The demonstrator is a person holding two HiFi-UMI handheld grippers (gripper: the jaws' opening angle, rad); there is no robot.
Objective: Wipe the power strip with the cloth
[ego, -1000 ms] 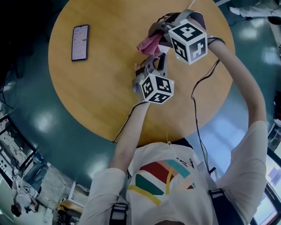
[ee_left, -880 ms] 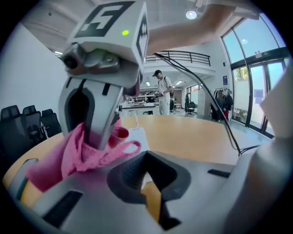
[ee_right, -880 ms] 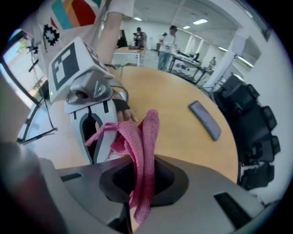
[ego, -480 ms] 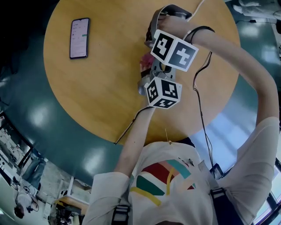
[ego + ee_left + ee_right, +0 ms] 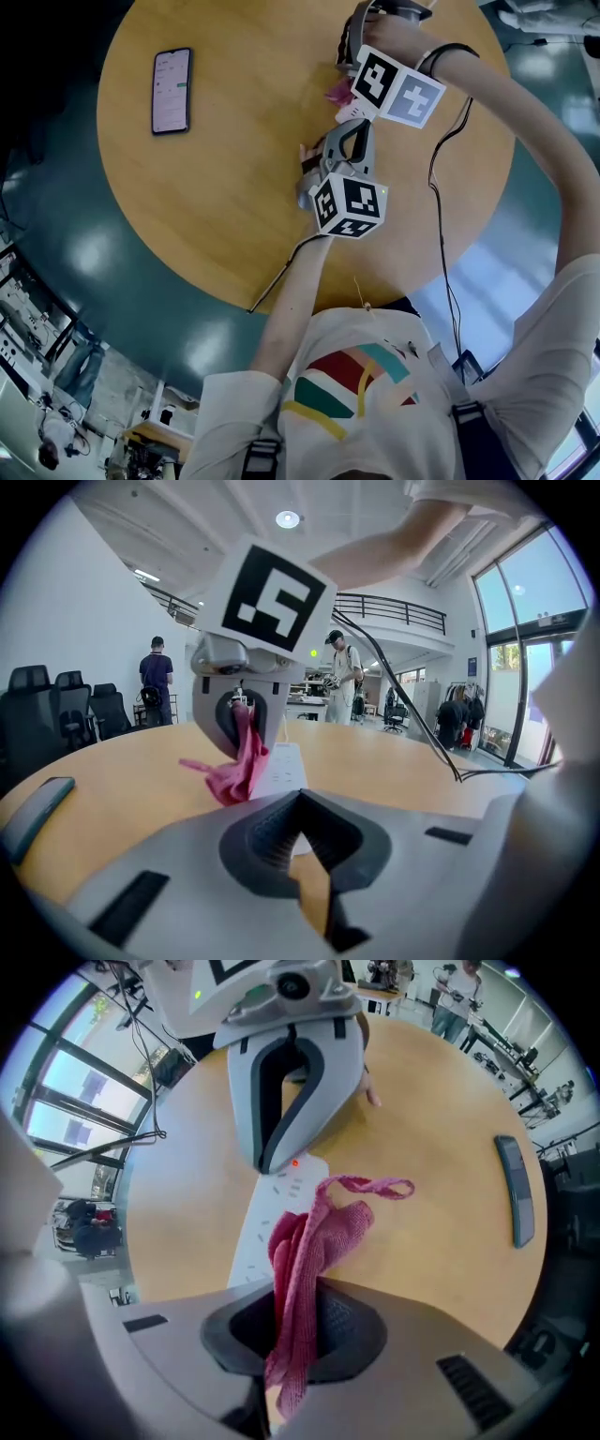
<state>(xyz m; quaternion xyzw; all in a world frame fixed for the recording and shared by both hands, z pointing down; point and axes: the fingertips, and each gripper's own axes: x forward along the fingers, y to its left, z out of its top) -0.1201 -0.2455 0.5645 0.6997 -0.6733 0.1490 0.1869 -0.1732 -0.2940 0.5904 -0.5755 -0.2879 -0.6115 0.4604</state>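
Observation:
On the round wooden table [image 5: 225, 187] lies a white power strip [image 5: 255, 1232] with a red light at its far end. My right gripper [image 5: 291, 1335] points down over it, shut on a pink cloth [image 5: 314, 1232] that hangs onto the strip. In the head view the cloth [image 5: 337, 92] shows just left of the right gripper [image 5: 354, 86]. My left gripper [image 5: 272, 1162] is shut, its tips at the strip's lit end; whether they pinch it I cannot tell. From the left gripper view [image 5: 300, 841] the cloth [image 5: 234, 775] dangles onto the strip [image 5: 281, 771].
A phone [image 5: 171, 91] lies face up at the table's far left, also seen as the phone [image 5: 516, 1190] in the right gripper view. Cables trail from both grippers over the table's near edge. People and office chairs stand far behind the table.
My right gripper has rolled and dropped, swinging the cloth toward my left gripper and then back out along the strip. The left gripper has stayed about where it was.

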